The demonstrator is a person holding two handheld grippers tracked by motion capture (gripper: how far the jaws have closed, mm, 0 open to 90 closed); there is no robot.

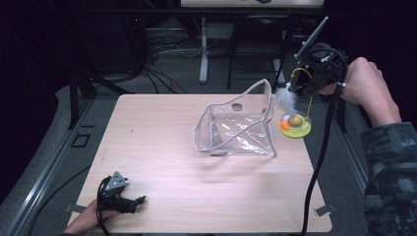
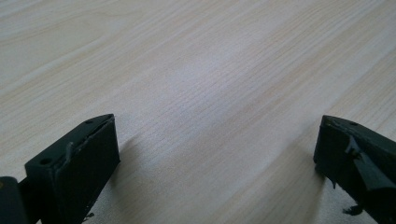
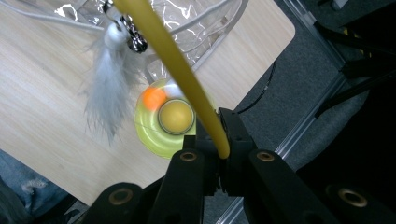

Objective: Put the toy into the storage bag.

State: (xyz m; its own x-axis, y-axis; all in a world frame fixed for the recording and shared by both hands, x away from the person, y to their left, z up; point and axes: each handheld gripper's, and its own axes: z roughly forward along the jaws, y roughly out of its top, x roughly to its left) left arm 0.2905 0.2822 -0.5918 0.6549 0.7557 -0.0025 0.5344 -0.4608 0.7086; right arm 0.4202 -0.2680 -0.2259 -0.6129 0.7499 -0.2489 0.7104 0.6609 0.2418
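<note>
A cat toy stands at the table's right edge: a yellow-green round base (image 1: pixel 295 126) (image 3: pixel 161 126) with an orange ball, a thin yellow arched rod (image 1: pixel 301 73) (image 3: pixel 177 60) and a white feather (image 1: pixel 285 98) (image 3: pixel 108 93) hanging from it. My right gripper (image 1: pixel 306 81) (image 3: pixel 217 130) is shut on the yellow rod, above the base. A clear plastic pouch (image 1: pixel 236 125) (image 3: pixel 196 28) lies open-mouthed just left of the toy. My left gripper (image 1: pixel 132 201) (image 2: pixel 217 140) rests low at the table's front left corner, open, with bare wood between its jaws.
The light wooden table (image 1: pixel 162 147) has bare room across its left and front. Metal rails (image 1: pixel 44 167) run along both sides on the grey floor. Beyond the far edge are cables (image 1: pixel 162 49) and the legs of another table (image 1: pixel 203 54).
</note>
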